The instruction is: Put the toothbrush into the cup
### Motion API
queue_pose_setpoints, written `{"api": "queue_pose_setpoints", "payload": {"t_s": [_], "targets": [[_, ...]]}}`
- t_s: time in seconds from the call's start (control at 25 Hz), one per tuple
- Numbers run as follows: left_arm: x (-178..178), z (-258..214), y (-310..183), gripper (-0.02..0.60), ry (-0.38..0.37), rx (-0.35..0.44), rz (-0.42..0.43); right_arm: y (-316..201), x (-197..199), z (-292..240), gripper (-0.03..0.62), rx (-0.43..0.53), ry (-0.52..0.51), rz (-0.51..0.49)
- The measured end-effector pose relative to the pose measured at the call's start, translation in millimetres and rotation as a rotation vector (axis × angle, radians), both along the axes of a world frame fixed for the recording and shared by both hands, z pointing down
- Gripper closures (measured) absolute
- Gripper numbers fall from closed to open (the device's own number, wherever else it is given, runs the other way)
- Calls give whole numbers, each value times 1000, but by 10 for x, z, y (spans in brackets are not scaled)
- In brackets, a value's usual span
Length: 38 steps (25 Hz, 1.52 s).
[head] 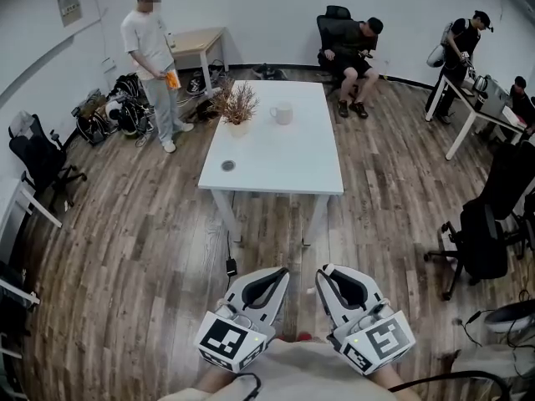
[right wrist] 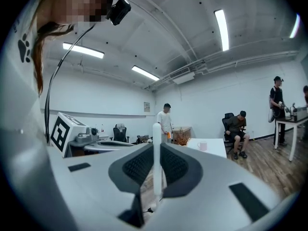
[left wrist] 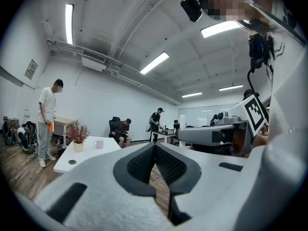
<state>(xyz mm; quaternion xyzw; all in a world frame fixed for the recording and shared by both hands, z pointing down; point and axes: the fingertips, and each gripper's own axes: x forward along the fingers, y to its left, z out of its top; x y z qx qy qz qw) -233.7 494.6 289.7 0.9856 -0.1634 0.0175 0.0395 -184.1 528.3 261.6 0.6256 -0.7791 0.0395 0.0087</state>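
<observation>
You held both tools low and close to your body, side by side, tips pointing toward 12 o'clock at the white surface (head: 288, 170), which stood well apart from them across the wooden floor (head: 150, 249). Your left tool (head: 278, 274) was closed on nothing: in the left gripper view its dark pads (left wrist: 139, 165) met at the tips, and only floor showed through the narrow slit behind them. Your right tool (head: 326, 272) was clamped on the toothbrush (right wrist: 156, 160). Its white handle stood upright between that tool's pads and rose past the tips. The head view did not show the brush.

The cup (head: 282, 113), a white mug, stood upright on the far half of the surface, toward 12 o'clock, well apart from the toothbrush. A pot of dried reddish twigs (head: 237, 104) stood near it at its 9 o'clock, by the left edge of the surface. A small dark round thing (head: 227, 165) lay at 6 o'clock of the pot, also near the left edge; you could not tell what it was.

A standing person in white (head: 153, 57) was on the floor at 10 o'clock of the surface, and a seated person (head: 355, 48) was in a black chair beyond its far end, at 1 o'clock
</observation>
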Motion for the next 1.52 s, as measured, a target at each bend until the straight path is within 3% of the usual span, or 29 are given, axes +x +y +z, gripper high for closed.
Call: {"api": "queue_pose_setpoints", "payload": {"t_s": [0.36, 0.68, 1.28, 1.52], "targets": [[-162, 88, -128, 575, 6, -25, -15, 38, 120, 13, 542, -10, -26, 75], [-51, 134, -357, 575, -1, -34, -30, -225, 282, 20, 542, -8, -30, 64], [779, 216, -1312, 575, -27, -57, -34, -1254, 1094, 80, 542, -24, -51, 32], [1121, 155, -1779, 575, -24, -54, -71, -1729, 1469, 41, 542, -26, -44, 4]]}}
